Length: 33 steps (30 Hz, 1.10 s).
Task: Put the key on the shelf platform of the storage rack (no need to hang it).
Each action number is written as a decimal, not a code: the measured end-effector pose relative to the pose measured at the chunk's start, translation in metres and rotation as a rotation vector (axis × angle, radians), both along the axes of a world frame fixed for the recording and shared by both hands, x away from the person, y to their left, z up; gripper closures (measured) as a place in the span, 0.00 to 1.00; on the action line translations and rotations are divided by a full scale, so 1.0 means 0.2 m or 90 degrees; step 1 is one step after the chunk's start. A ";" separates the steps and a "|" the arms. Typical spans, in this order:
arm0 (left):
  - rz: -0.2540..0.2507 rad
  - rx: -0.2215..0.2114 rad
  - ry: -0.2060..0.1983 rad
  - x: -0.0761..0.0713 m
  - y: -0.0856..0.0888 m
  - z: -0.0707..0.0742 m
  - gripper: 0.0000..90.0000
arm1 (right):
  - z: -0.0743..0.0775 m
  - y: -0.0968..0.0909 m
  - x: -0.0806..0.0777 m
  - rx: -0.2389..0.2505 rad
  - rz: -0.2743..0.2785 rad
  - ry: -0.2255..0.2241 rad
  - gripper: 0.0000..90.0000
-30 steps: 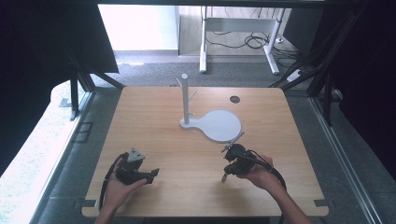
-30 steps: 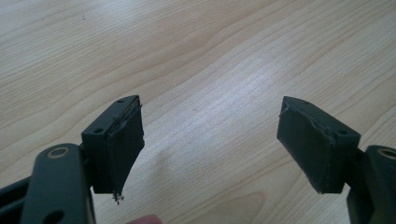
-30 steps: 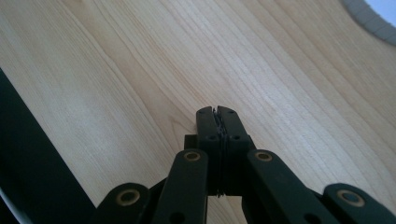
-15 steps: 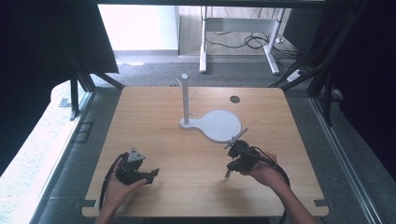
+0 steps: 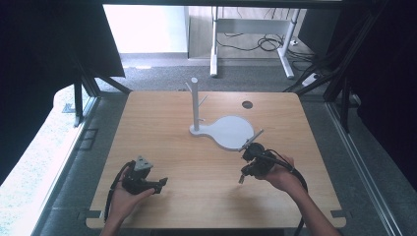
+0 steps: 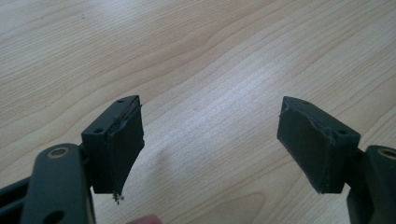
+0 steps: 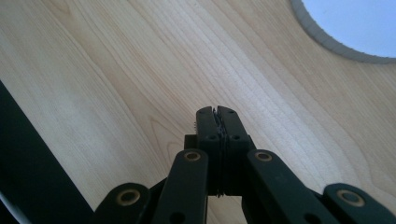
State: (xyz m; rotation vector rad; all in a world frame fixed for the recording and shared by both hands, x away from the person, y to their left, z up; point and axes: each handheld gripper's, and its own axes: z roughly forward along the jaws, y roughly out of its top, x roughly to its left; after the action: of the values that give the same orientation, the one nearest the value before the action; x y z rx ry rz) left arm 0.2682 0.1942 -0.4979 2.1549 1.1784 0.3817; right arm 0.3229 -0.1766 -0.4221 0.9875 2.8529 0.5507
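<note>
The right tongs (image 5: 242,178) were clenched on nothing, pads pressed flat together, hovering low over the worktop (image 5: 162,123) just beside the near edge of the white stand's round base (image 5: 231,132). The left tongs (image 5: 162,183) were released, jaws wide apart over bare wood near the front edge. To approach the stand well, the right tongs would likely need to spread before reaching the base or its upright pegged post (image 5: 195,103). Open room lay all around; the post stood well apart, toward the middle.
</note>
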 end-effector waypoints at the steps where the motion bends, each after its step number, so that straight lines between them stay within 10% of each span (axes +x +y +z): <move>1: 0.000 0.000 0.000 0.00 0.00 0.00 0.26 | 0.00 0.00 0.00 0.001 0.001 -0.002 1.00; 33: 0.001 -0.001 -0.002 0.00 0.00 0.00 0.26 | 0.12 -0.02 0.18 0.008 -0.033 -0.014 1.00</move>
State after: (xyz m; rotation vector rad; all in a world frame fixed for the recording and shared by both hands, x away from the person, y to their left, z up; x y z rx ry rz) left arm 0.2683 0.1936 -0.4981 2.1506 1.1780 0.3849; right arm 0.3583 -0.1798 -0.3975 1.0471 2.7987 0.5719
